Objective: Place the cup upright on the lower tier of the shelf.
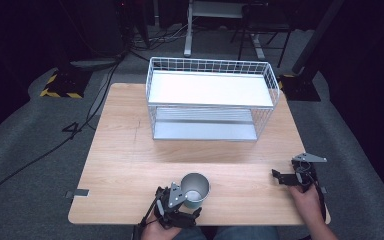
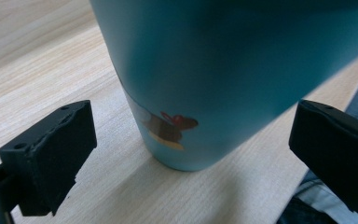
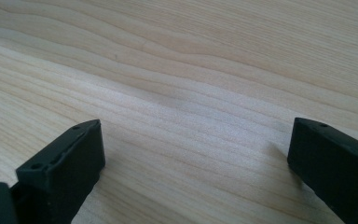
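While my left gripper (image 2: 191, 154) spreads its jaws around the upright teal cup (image 2: 223, 70) without touching it, the cup stands on the wooden table (image 1: 130, 170). My right gripper (image 3: 196, 163) hovers with jaws spread, nothing between them.

Bright overhead light falls on the table (image 1: 130, 150) while the surrounding room sinks into darkness. Glare whitens the wire rack's top shelf (image 1: 210, 89). In the left gripper view the teal cup (image 2: 223, 70) looms blurred and shadowed; wood grain stays sharp.
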A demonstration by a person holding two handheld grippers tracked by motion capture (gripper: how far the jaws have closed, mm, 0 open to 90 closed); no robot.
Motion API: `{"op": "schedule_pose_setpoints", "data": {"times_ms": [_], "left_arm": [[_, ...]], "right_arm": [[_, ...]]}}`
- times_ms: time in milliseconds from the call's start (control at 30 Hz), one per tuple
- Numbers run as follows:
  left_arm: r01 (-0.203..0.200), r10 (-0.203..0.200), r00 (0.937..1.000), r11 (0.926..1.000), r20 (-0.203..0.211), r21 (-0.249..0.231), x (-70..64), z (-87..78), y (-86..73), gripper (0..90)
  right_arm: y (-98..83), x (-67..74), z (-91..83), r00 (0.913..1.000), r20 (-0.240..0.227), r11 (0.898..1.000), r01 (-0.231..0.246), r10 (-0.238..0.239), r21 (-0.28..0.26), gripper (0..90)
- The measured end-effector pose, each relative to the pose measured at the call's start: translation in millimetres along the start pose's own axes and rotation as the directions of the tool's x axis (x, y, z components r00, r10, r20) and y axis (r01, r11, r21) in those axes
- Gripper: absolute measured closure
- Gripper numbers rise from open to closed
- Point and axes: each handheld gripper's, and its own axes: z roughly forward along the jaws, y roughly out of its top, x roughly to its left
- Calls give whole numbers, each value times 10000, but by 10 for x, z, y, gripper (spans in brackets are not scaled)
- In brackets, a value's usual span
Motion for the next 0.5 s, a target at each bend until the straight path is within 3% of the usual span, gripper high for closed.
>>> {"op": "schedule_pose_setpoints", "data": {"times_ms": [233,500], "left_arm": [[9,-11,9999,10000,-147,-98,-4,70,21,63],[55,-47,9996,9997,294,-258,32,114,20,163]], "right_arm": [[-1,2,-1,10000,-7,10000,-11,11,6,43],[-1,0,-1,10000,-4,10000,24,-24,-17,45]]}}
